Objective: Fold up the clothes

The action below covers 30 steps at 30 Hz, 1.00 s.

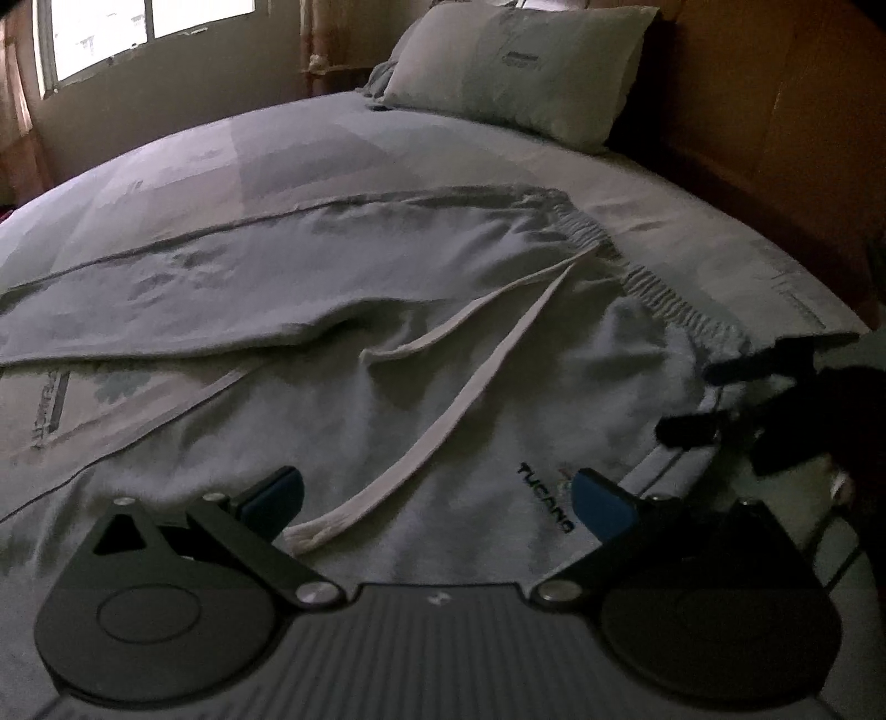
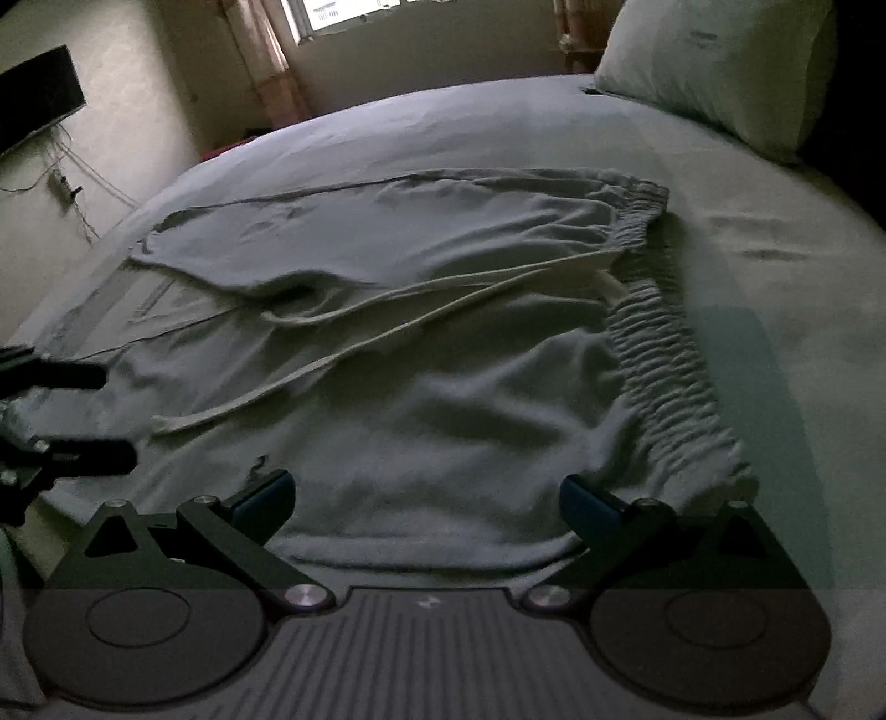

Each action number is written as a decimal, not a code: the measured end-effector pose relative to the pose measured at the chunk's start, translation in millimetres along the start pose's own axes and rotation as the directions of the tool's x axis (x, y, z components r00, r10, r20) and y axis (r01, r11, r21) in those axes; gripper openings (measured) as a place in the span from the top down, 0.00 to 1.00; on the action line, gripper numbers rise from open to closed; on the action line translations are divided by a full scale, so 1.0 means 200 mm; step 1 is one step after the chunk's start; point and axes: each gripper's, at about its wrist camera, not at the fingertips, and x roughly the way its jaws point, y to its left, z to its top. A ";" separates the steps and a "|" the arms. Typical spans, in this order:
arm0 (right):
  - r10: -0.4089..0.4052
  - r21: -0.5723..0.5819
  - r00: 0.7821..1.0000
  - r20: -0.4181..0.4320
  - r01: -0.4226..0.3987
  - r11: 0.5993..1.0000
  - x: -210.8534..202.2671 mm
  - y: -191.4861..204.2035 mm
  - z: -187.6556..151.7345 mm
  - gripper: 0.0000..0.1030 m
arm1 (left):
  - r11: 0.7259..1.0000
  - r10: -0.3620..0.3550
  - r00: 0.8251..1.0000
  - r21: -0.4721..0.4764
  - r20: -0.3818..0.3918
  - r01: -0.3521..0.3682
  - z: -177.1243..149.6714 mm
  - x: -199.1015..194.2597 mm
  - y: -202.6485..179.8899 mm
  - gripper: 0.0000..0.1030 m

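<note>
Light grey sweatpants (image 1: 421, 354) (image 2: 443, 399) lie spread flat on the bed, legs running off to the left, the gathered waistband (image 1: 675, 299) (image 2: 670, 354) at the right. Two long white drawstrings (image 1: 443, 432) (image 2: 343, 354) trail across the fabric. A dark printed logo (image 1: 545, 498) sits near the closest hem. My left gripper (image 1: 437, 501) is open just above the pants, over the drawstring end. My right gripper (image 2: 426, 504) is open over the near edge by the waistband. Each gripper shows in the other's view, the right gripper (image 1: 714, 399) and the left gripper (image 2: 83, 410).
A pale bedspread (image 1: 692, 221) (image 2: 775, 249) covers the bed. A pillow (image 1: 520, 66) (image 2: 720, 72) rests at the head against a wooden headboard (image 1: 775, 138). A bright window (image 1: 111, 39) (image 2: 343, 14) and curtains lie beyond the far side. A dark screen (image 2: 39, 94) hangs on the left wall.
</note>
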 end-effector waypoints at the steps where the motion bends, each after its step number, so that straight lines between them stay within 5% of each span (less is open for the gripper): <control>1: 0.006 0.009 1.000 0.005 -0.006 1.000 -0.01 0.01 -0.01 0.00 | 1.000 -0.002 1.000 0.002 0.004 0.002 0.00 -0.01 0.00 0.01; 18: -0.014 0.022 0.999 0.032 0.013 1.000 0.09 0.02 -0.11 0.00 | 1.000 -0.007 1.000 -0.007 -0.015 0.007 0.00 0.07 -0.03 0.01; 30: 0.078 0.038 0.997 0.003 -0.078 0.996 0.06 -0.08 -0.07 0.00 | 1.000 -0.003 0.999 0.011 -0.053 0.003 0.04 0.25 -0.07 0.01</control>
